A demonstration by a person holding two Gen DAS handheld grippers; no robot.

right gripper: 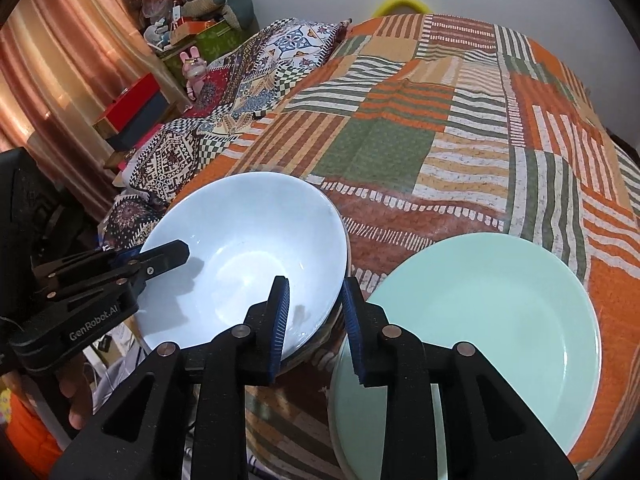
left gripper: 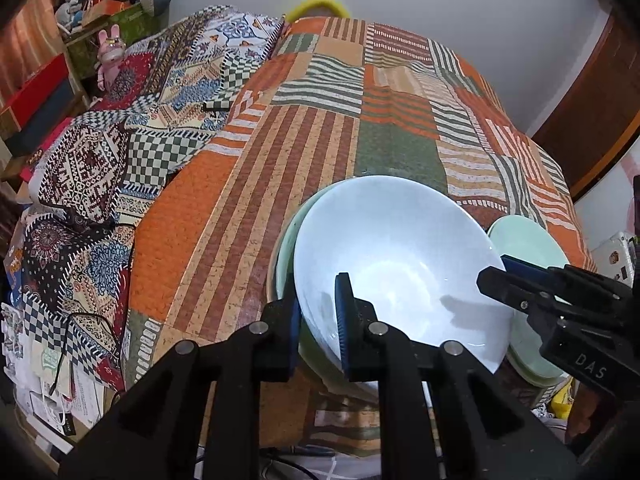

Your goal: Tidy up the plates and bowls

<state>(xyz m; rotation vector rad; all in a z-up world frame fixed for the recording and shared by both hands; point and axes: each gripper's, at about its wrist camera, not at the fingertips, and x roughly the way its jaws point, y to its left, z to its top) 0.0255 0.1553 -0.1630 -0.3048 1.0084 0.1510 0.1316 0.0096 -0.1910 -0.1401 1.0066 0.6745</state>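
While my left tongs [left gripper: 318, 312] pinch the glossy white bowl [left gripper: 396, 256]'s rim — slippery, breakable — the right tongs [right gripper: 316, 316] straddle it, spread.

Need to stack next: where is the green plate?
The green plate lies on the patchwork cloth, right of the white bowl, low right in the right wrist view.

bowls [left gripper: 400, 256]: at least 2, stacked | plates [right gripper: 480, 304]: at least 2, stacked
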